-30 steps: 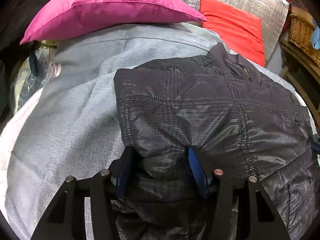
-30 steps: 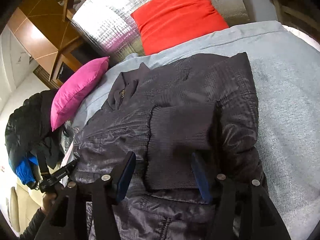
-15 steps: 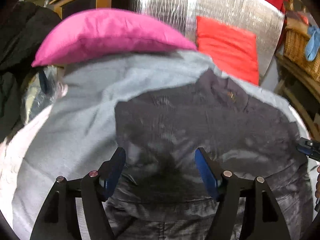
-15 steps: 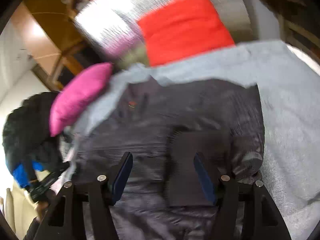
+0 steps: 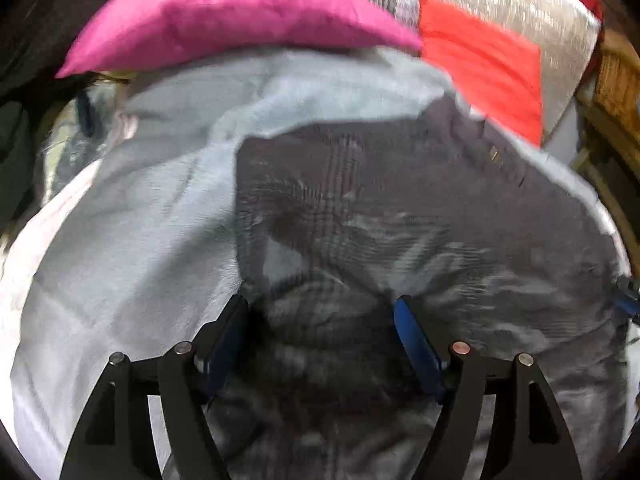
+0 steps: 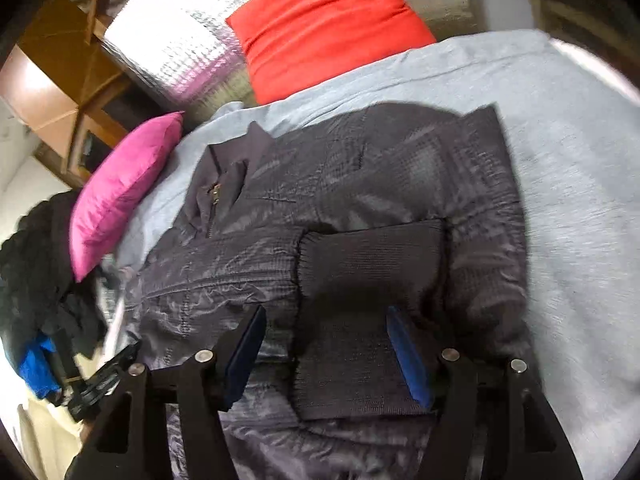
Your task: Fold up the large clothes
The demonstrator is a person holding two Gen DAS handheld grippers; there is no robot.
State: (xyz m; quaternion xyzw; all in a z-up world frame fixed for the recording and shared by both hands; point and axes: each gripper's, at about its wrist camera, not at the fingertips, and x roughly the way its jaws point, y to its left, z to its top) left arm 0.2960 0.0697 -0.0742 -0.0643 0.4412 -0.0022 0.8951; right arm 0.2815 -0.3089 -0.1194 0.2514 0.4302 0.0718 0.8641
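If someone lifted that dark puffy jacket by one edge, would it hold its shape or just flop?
Probably flop: the dark jacket lies in soft wrinkles on the grey blanket, a sleeve already folded across it. Its shiny shell looks slippery, so folds may slide. The quilted padding suggests it is light for its bulk.

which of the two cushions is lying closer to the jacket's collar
The pink cushion. It lies just beside the dark jacket's collar, while the red cushion leans farther up against the silver backrest.

Soft, even room light; both fisheye views smear with motion blur, edges bowed and corners black.
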